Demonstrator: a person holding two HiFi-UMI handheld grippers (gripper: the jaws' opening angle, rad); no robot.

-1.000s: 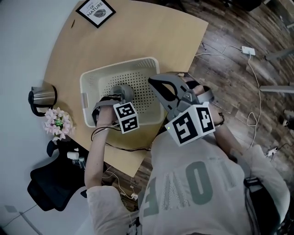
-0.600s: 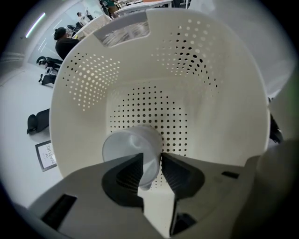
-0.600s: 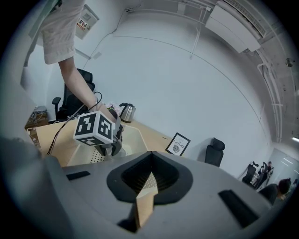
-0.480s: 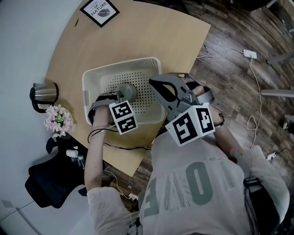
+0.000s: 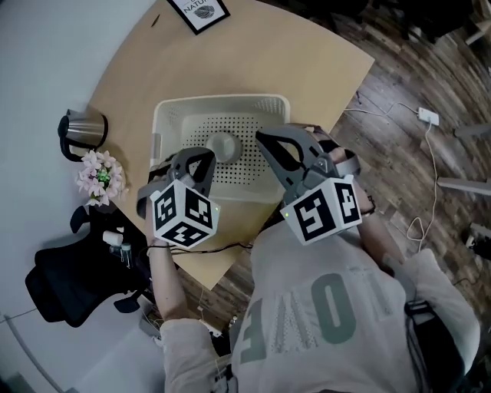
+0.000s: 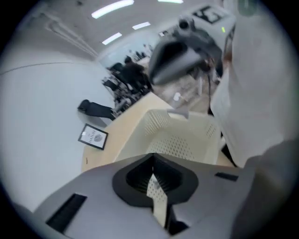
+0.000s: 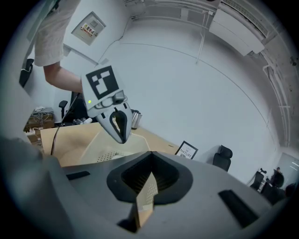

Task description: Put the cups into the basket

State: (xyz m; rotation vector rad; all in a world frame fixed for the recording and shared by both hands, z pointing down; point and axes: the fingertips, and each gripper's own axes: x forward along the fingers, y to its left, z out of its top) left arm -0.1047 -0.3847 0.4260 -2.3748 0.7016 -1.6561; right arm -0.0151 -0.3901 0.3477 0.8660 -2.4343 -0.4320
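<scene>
The perforated plastic basket is cream, its floor dotted with a regular grid of small holes. The round cup inside it is plain grey. The curved worktop is pale, honey-coloured wood. At the basket's twelve o'clock, a black-framed card is white with dark print. At nine o'clock the metal jug is silvery steel with a black handle; at eight o'clock are pink and white flowers. The plank floor is dark streaked brown. The person's T-shirt is light grey with darker grey lettering.
</scene>
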